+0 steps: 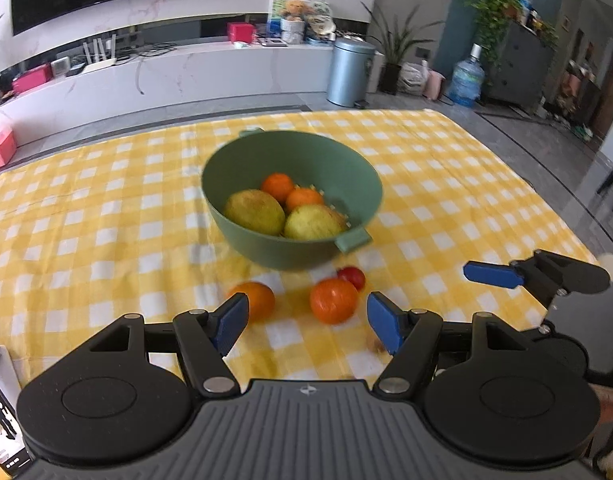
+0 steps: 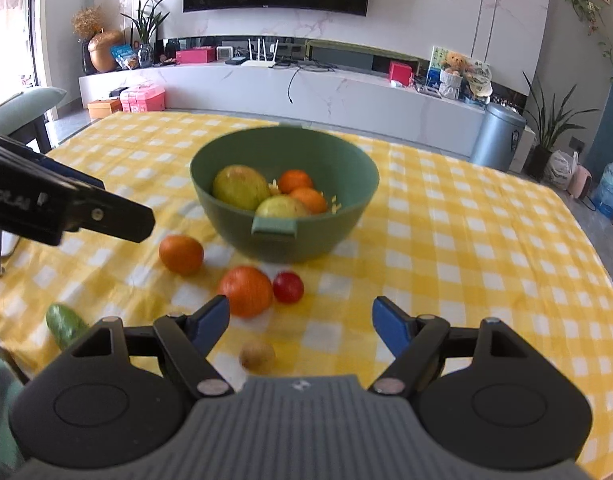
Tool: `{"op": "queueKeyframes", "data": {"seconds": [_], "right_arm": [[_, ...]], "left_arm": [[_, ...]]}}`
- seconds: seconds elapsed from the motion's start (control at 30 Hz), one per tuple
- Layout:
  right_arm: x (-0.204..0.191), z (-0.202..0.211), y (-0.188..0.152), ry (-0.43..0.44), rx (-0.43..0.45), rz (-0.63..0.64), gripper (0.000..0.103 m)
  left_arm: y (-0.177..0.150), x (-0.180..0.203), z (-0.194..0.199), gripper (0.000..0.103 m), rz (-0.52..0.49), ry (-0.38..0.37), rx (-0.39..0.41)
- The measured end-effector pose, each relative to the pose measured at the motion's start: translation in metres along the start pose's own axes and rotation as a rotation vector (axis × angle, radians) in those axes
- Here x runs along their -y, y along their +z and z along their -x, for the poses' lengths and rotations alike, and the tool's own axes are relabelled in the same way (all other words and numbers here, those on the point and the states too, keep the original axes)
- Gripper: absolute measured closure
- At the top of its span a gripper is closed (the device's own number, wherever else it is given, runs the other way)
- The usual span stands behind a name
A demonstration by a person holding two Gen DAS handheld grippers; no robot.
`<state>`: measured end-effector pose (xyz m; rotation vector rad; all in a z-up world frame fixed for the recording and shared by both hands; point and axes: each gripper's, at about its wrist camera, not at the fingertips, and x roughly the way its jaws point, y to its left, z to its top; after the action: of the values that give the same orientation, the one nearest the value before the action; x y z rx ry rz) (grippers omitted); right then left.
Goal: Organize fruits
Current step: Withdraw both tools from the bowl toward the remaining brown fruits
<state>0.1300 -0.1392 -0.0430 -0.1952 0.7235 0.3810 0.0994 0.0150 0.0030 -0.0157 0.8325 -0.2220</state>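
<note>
A green bowl (image 1: 346, 152) (image 2: 346, 160) stands mid-table holding two yellow-green pears (image 1: 255, 212) and two small oranges (image 1: 277, 186). In front of it lie an orange (image 1: 333, 300) (image 2: 246, 290), a second orange (image 1: 258, 300) (image 2: 181, 254), a small red fruit (image 1: 352, 277) (image 2: 288, 287), a brown kiwi (image 2: 257, 356) and a green cucumber (image 2: 64, 325). My left gripper (image 1: 306, 322) is open and empty, just short of the oranges. My right gripper (image 2: 300, 322) is open and empty above the kiwi; it also shows in the left wrist view (image 1: 492, 274).
The table carries a yellow-and-white checked cloth (image 1: 446, 184) (image 2: 466, 220). The left gripper's body (image 2: 66, 208) reaches in at the right wrist view's left edge. A phone (image 1: 2, 432) lies at the table's near left. A TV bench, a bin and plants stand beyond the table.
</note>
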Motion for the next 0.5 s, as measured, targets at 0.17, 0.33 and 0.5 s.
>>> {"op": "queueKeyframes", "data": {"seconds": [0.17, 0.33, 0.5], "right_arm": [[-0.002, 0.000, -0.016, 0.004, -0.020, -0.008, 0.032], [-0.006, -0.002, -0.025, 0.023, -0.038, 0.006, 0.041], [-0.006, -0.009, -0.029, 0.050, -0.067, 0.014, 0.055]], "left_arm": [[-0.012, 0.007, -0.004, 0.026, -0.039, 0.000, -0.035], [-0.019, 0.011, -0.011, 0.029, -0.049, -0.022, -0.078], [-0.027, 0.015, -0.027, 0.040, -0.065, -0.057, -0.146]]}}
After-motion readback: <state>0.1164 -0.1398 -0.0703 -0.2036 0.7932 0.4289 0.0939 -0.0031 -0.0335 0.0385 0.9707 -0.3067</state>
